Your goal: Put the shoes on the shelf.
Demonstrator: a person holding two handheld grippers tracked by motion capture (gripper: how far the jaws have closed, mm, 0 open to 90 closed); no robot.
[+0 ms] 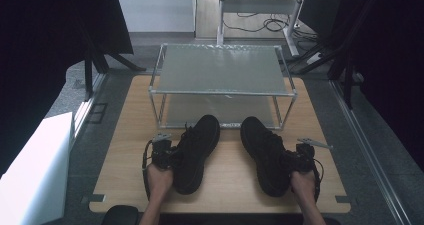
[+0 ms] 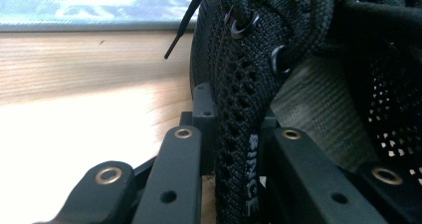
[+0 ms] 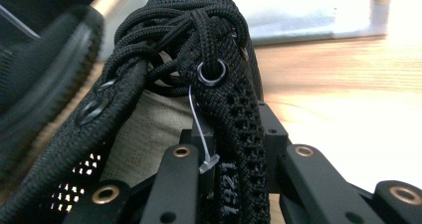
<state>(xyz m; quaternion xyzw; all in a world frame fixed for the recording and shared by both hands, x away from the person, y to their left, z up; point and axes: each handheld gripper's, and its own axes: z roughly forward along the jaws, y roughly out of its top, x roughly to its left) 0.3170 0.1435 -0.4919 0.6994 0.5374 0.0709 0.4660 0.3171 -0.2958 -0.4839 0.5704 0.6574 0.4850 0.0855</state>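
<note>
Two black mesh lace-up shoes sit on the wooden table, toes pointing away from the person toward a two-tier metal rack. Left shoe lies angled, toe tipped toward the table's middle; right shoe is angled the opposite way, so the toes lie closer together than the heels. Both toes reach close to the rack's lower front rail. The shoes are apart, with bare wood between them.

Left gripper, high view: at the outer side of the left shoe, near its collar, held by the left hand. In the left gripper view the left gripper has its two black jaws closed in on the shoe's mesh side wall by the eyelets, one jaw outside, one inside the opening; pinching that wall. White lettering runs down the pinched edge. A loose lace tip sticks out over the wood.

Right gripper, high view: at the outer side of the right shoe, held by the right hand. In the right gripper view the right gripper likewise pinches the shoe's eyelet-side wall between its jaws. A clear plastic tag fastener hangs from a metal eyelet. Pale lining shows inside the opening.

Surroundings: white box off the table's left edge; cables on the floor behind the rack.
</note>
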